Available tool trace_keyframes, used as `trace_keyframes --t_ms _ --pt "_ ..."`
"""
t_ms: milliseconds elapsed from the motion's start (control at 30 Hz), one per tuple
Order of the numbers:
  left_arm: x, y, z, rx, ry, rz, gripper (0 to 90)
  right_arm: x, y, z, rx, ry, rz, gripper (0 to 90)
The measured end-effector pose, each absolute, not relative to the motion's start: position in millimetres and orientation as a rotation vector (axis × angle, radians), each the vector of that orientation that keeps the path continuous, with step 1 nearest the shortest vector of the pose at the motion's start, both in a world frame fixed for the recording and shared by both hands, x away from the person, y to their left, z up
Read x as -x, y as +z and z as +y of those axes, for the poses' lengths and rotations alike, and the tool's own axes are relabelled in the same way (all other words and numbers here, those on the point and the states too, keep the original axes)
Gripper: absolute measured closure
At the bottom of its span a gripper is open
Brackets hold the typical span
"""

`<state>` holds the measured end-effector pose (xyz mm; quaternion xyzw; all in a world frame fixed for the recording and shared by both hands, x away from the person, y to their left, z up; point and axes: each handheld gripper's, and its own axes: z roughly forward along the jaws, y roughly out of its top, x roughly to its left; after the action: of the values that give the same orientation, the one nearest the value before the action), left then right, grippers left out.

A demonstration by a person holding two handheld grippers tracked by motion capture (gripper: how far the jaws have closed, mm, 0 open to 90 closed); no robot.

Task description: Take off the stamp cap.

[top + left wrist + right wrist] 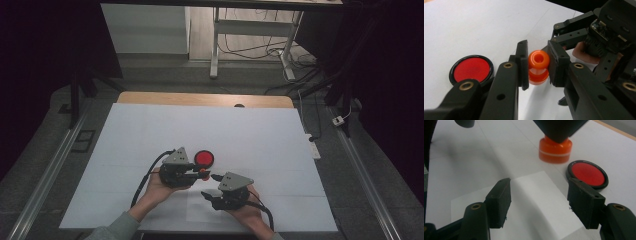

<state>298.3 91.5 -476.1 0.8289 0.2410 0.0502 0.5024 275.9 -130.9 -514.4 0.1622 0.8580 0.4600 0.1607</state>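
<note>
High view, table: a white sheet [150,130] is spread over the table, whose wooden far edge is left bare.
High view, left gripper [202,174]: it is held near the middle of the sheet, toward the near edge, with an orange piece [203,174] at its tips.
High view, red disc [204,158]: a black-rimmed red disc is laid flat just beyond the left gripper.
High view, right gripper [210,185]: it is held just beside the left one, nearer the near edge, with the jaws spread.
Left gripper view, grip: the orange knob-shaped piece [538,67], hollow at the top, is clamped between the jaws.
Right gripper view, jaws: they are held wide apart with nothing between them, above a folded white paper [534,202].
Right gripper view, orange piece [555,149]: whether it is lifted or touching the sheet cannot be told.
Step, judged: the piece is gripped, apparently for a transfer or placing.
Next move, judged: a target is needed, possibly the disc; none is given.
</note>
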Motion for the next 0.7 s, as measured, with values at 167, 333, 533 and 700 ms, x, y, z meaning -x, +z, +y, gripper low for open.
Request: trace_keyframes --t_ms 167,333,533,700 --pt "-298.1 -476.7 90.7 -2.004 0.117 0.583 71.5 -276.7 -515.6 -125.9 -0.476 1.315 2.447 35.5" --pt "-298.0 -477.0 90.1 -2.006 0.117 0.579 71.5 -277.8 -515.9 -124.7 -0.488 1.307 2.441 35.8" --pt "-297.9 -477.2 89.6 -2.007 0.115 0.577 71.5 -279.7 -515.7 -122.3 -0.5 1.312 2.429 36.8" --pt "-297.4 -477.9 88.0 -2.01 0.111 0.575 71.5 -280.6 -514.3 -121.2 -0.51 1.313 2.414 39.1"
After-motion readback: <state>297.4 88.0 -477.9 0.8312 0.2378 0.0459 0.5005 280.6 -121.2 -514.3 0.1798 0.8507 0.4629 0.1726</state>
